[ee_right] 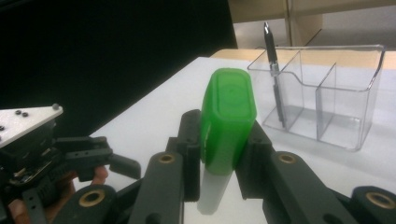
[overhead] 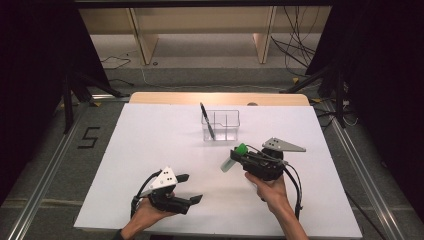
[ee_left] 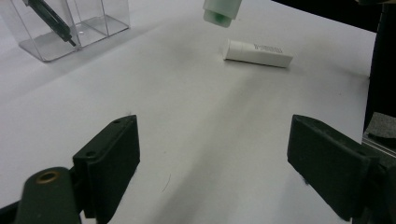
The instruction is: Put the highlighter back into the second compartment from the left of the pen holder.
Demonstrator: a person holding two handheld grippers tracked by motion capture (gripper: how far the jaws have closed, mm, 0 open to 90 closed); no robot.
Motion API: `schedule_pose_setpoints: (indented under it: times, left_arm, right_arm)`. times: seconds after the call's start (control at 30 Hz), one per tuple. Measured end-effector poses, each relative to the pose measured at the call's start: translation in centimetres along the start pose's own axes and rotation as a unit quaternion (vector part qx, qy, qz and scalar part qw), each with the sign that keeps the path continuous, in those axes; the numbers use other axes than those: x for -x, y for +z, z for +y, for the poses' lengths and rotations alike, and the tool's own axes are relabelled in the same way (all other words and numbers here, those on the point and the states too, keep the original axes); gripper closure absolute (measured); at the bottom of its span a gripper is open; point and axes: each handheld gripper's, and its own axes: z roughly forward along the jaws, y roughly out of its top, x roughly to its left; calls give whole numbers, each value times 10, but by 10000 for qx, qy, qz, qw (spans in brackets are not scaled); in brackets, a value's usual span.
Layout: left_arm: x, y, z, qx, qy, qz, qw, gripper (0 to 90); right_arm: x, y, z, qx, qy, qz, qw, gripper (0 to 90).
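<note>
My right gripper (overhead: 239, 153) (ee_right: 219, 135) is shut on a white stick with a green cap (overhead: 241, 148) (ee_right: 229, 116), held above the table right of centre; its white lower end (ee_left: 222, 10) hangs into the left gripper view. Just beyond it stands a clear plastic organizer (overhead: 232, 120) (ee_right: 345, 93) (ee_left: 102, 23) with several compartments, and a dark pen (overhead: 207, 121) (ee_right: 275, 79) (ee_left: 51, 18) leans in its left one. Low over the near-left table, my left gripper (overhead: 192, 187) (ee_left: 215, 163) is open, with nothing between its jaws. A white printed tube (ee_left: 257, 52) lies flat on the table beyond it.
The white table (overhead: 150, 150) has a wooden far edge (overhead: 220, 97). Beyond it are floor, cables (overhead: 295, 45) and wooden shelf legs. Metal rails run along both sides of the table. A person's hands hold both grippers at the near edge.
</note>
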Motion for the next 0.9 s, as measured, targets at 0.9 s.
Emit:
schedule_pose_setpoints:
  times: [0.9]
  left_arm:
    - [1, -6, -5, 52, -47, -2, 10000, 165]
  right_arm:
    - [18, 34, 44, 19, -82, -414, 9991, 749]
